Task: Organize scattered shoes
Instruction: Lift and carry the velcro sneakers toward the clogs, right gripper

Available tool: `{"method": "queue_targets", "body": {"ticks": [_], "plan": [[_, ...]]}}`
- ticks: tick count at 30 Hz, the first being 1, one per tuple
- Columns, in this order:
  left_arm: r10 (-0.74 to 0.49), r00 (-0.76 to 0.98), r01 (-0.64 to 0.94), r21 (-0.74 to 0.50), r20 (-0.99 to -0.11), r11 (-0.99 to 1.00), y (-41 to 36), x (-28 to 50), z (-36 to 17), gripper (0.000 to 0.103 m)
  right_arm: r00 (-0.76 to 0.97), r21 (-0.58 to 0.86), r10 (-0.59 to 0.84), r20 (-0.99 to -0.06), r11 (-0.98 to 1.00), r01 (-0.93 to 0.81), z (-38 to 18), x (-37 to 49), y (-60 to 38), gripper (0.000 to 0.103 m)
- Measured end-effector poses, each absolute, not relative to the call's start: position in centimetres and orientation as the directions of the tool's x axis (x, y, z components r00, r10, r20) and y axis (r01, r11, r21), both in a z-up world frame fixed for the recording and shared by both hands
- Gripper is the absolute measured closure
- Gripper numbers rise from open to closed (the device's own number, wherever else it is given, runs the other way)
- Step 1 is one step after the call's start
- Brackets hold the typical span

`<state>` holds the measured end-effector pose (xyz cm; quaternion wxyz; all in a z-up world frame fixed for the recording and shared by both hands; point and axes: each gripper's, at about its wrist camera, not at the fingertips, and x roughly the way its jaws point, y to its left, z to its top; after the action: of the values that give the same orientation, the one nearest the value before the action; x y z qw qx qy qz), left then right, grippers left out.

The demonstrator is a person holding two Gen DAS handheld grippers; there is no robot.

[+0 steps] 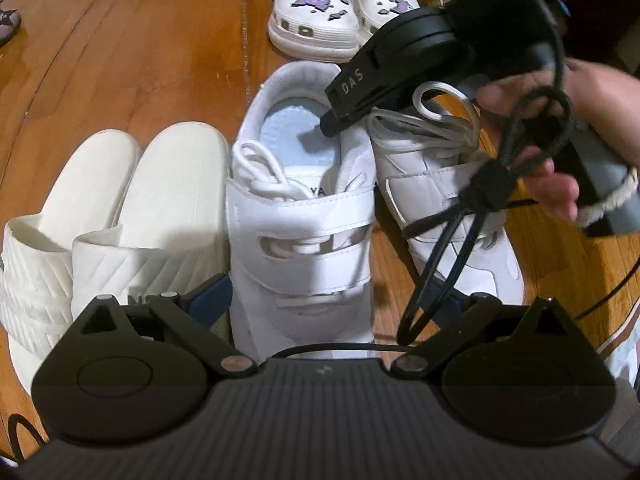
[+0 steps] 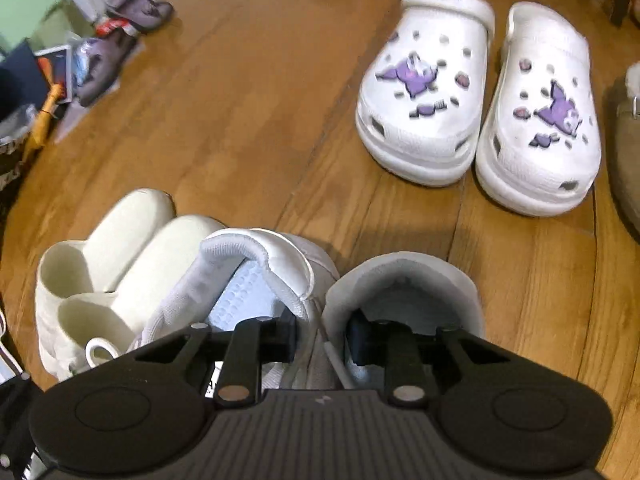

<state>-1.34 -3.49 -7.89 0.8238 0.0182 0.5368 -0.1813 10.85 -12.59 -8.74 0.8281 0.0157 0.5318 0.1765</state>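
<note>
Two white strap sneakers stand side by side on the wooden floor, the left one (image 1: 300, 208) (image 2: 256, 264) and the right one (image 1: 432, 168) (image 2: 404, 276). My right gripper (image 2: 320, 340) (image 1: 344, 120) reaches down into their heel openings, one finger in each shoe. It is shut on the two touching inner walls. My left gripper (image 1: 326, 304) stands open, its fingers wide apart on either side of the left sneaker's toe.
A pair of white slides (image 1: 120, 200) (image 2: 120, 248) lies just left of the sneakers. White clogs with purple charms (image 1: 316, 8) (image 2: 480, 100) sit farther back. Clutter and grey slippers (image 2: 140, 8) are far left, and a tan shoe (image 2: 628, 152) is at the right edge. Black cables (image 1: 460, 220) hang over the right sneaker.
</note>
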Motion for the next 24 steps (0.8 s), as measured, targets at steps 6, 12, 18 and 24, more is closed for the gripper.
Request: {"method": "queue_targets", "body": {"ticks": [6, 12, 18, 24], "plan": [[-0.339, 0.310, 0.379, -0.211, -0.888, 0.901, -3.1, -2.4, -6.4, 0.002, 0.531, 0.211, 0.359, -0.767, 0.924, -0.319, -6.6, 7.6, -13.0, 0.078], [-0.335, 0.359, 0.419, -0.170, -0.871, 0.892, -3.6, -4.2, -5.2, 0.002, 0.547, 0.245, 0.393, -0.739, 0.913, -0.326, -5.4, 7.0, -13.6, 0.077], [-0.299, 0.439, 0.488, -0.055, -0.848, 0.871, -4.6, -5.7, -5.2, 0.002, 0.564, 0.288, 0.446, -0.694, 0.891, -0.350, -2.6, 6.5, -14.3, 0.077], [-0.299, 0.500, 0.514, 0.000, -0.812, 0.858, -5.0, -6.5, -4.4, 0.002, 0.590, 0.348, 0.494, -0.639, 0.869, -0.351, -0.6, 6.6, -15.7, 0.077]]}}
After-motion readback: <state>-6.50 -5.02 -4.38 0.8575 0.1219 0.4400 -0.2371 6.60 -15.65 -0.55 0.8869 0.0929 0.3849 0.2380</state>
